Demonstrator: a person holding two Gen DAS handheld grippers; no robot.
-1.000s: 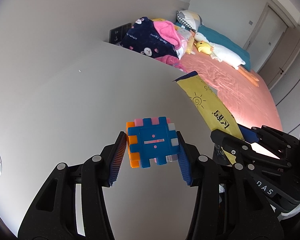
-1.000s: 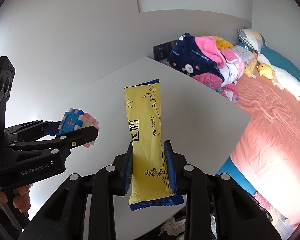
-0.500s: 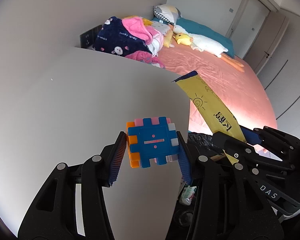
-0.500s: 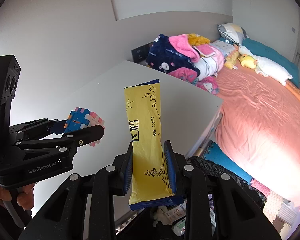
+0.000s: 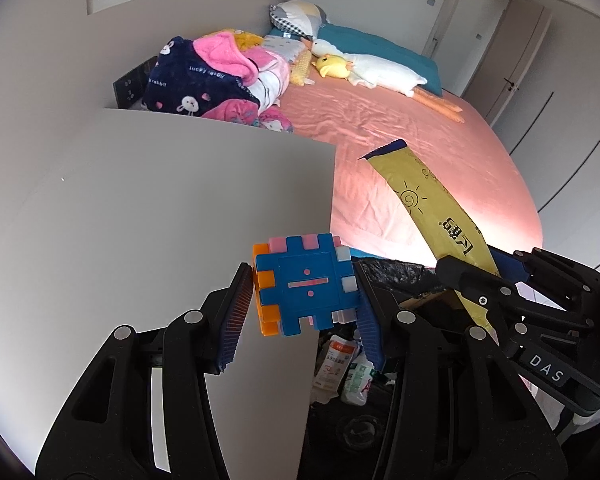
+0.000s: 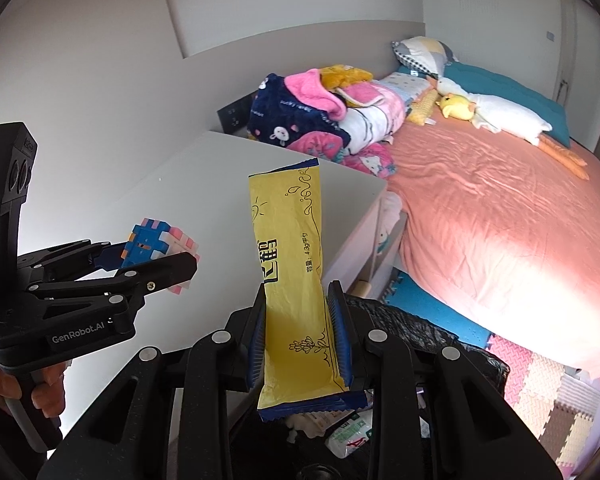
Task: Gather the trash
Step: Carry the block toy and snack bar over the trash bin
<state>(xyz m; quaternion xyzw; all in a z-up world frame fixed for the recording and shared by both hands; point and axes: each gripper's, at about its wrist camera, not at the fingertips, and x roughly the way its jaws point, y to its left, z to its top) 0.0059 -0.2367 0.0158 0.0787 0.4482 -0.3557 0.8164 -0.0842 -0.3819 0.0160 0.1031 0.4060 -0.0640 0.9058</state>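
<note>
My left gripper (image 5: 305, 294) is shut on a blue, pink and orange puzzle cube (image 5: 306, 284), held in the air over the right edge of the white table (image 5: 160, 208). The same cube (image 6: 156, 240) and left gripper (image 6: 156, 252) show at the left of the right wrist view. My right gripper (image 6: 298, 336) is shut on a long yellow snack wrapper (image 6: 290, 272) that stands upright. That wrapper (image 5: 432, 208) also shows at the right of the left wrist view. Below both lies a bin with a black bag (image 6: 428, 332) holding discarded packets (image 5: 344, 364).
A bed with a salmon-pink sheet (image 6: 500, 216) lies to the right, with piled blankets (image 6: 324, 120) and a plush duck (image 6: 496, 114) at its head. Foam floor mats (image 6: 540, 384) lie beside the bin. A person's hand (image 6: 28, 388) grips the left tool's handle.
Both grippers have travelled sideways from above the table to its edge beside the bed, each keeping its object. The black-bagged bin has come into view beneath them.
</note>
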